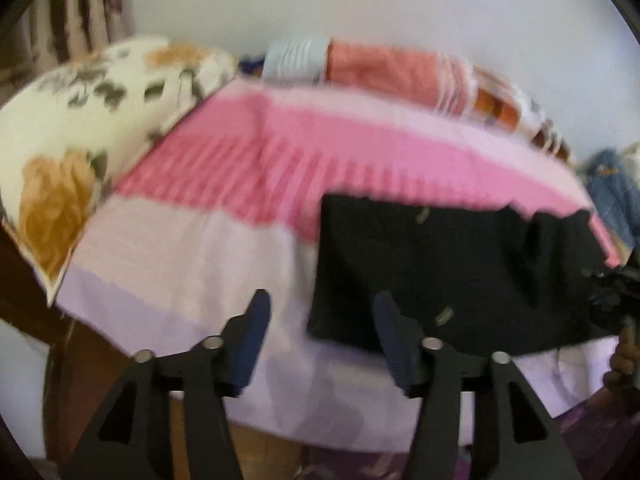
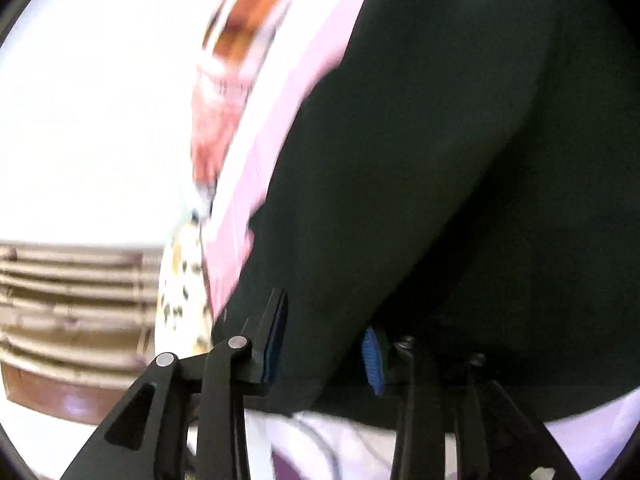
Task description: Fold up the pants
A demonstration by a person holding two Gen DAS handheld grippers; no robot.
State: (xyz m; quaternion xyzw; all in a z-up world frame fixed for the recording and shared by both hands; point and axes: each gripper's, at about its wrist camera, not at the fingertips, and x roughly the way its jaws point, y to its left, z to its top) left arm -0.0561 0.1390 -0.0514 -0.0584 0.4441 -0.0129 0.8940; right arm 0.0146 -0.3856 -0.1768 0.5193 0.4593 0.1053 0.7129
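Note:
The black pants (image 1: 452,268) lie folded on the pink and lilac striped bedsheet (image 1: 192,248), at the right of the left wrist view. My left gripper (image 1: 320,340) is open and empty, above the sheet just left of the pants' near left corner. In the right wrist view the pants (image 2: 420,180) fill most of the frame, very close. My right gripper (image 2: 324,344) stands open with its jaws on either side of a fold of the black cloth. The view is blurred by motion.
A floral pillow (image 1: 80,128) lies at the bed's left end. A rolled orange and blue blanket (image 1: 380,68) lies along the far edge by the white wall. Denim clothing (image 1: 612,192) sits at the right. The bed's near edge runs under my left gripper.

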